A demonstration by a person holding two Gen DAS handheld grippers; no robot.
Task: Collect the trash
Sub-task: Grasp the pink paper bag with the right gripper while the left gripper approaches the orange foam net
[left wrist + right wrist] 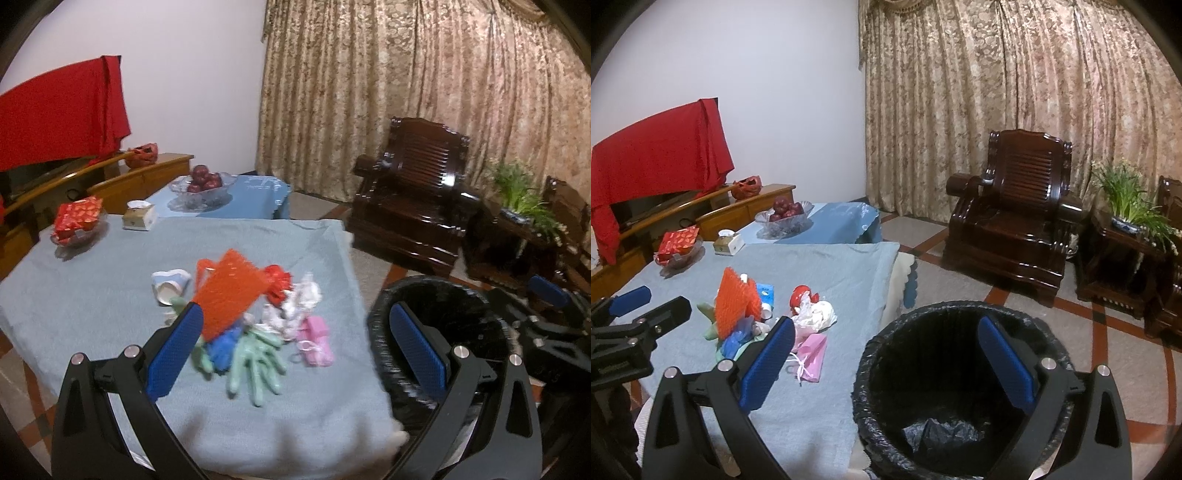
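Note:
A pile of trash lies on the blue-grey tablecloth [92,295]: an orange mesh sheet [229,295], a green glove [255,362], a pink bag [317,339], crumpled white tissue [304,297], a red wrapper [277,277] and a tipped paper cup [170,286]. My left gripper [295,310] hovers open just before the pile, holding nothing. A bin lined with a black bag [960,387] stands on the floor at the table's right edge. My right gripper [886,325] hangs open above the bin's mouth, empty. The same orange mesh sheet [738,299] and pink bag [812,350] show left of it.
At the table's far side stand a glass bowl of apples [203,184], a small tissue box [138,216] and a dish of red packets [77,221]. A dark wooden armchair [1008,206] and a potted plant [1126,199] stand beyond the bin. Tiled floor lies between.

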